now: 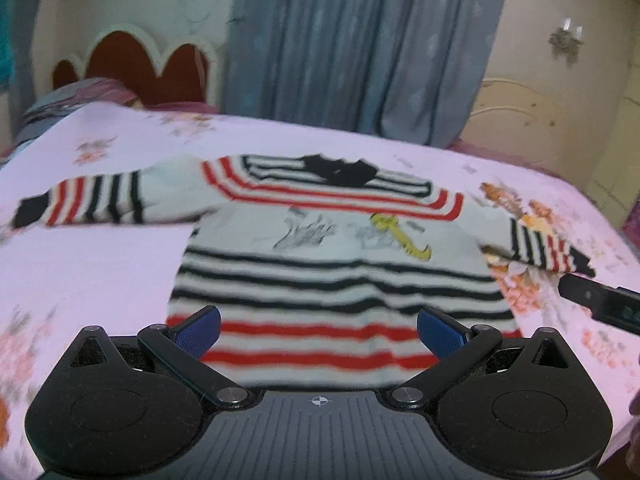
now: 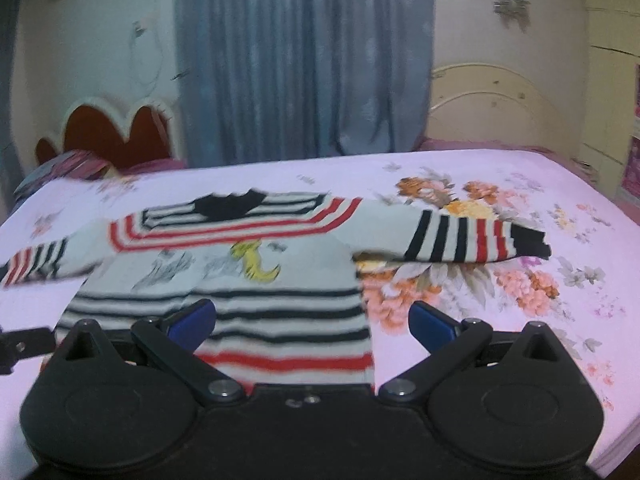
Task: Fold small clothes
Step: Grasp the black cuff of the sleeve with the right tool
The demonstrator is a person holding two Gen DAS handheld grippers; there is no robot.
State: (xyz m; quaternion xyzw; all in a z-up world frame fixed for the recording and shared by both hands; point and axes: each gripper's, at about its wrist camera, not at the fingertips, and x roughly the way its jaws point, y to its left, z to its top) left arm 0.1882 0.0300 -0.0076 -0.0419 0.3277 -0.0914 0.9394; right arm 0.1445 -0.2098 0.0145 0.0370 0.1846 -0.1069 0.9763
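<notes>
A small white sweater (image 1: 320, 256) with black and red stripes and a yellow dinosaur print lies flat on the pink floral bedsheet (image 1: 100, 264), both sleeves spread out. My left gripper (image 1: 318, 330) is open and empty, hovering over the sweater's bottom hem. My right gripper (image 2: 312, 322) is open and empty over the hem's right corner; the sweater (image 2: 240, 280) fills the left half of that view. The right gripper's finger (image 1: 600, 304) shows at the right edge of the left wrist view, below the right sleeve cuff (image 1: 560, 256).
The bed runs back to a red scalloped headboard (image 1: 148, 64) with a pillow (image 1: 72, 96) at far left. A blue curtain (image 1: 360, 40) hangs behind. A cream metal bed frame (image 2: 492, 108) stands at back right. The bed's near edge lies just under the grippers.
</notes>
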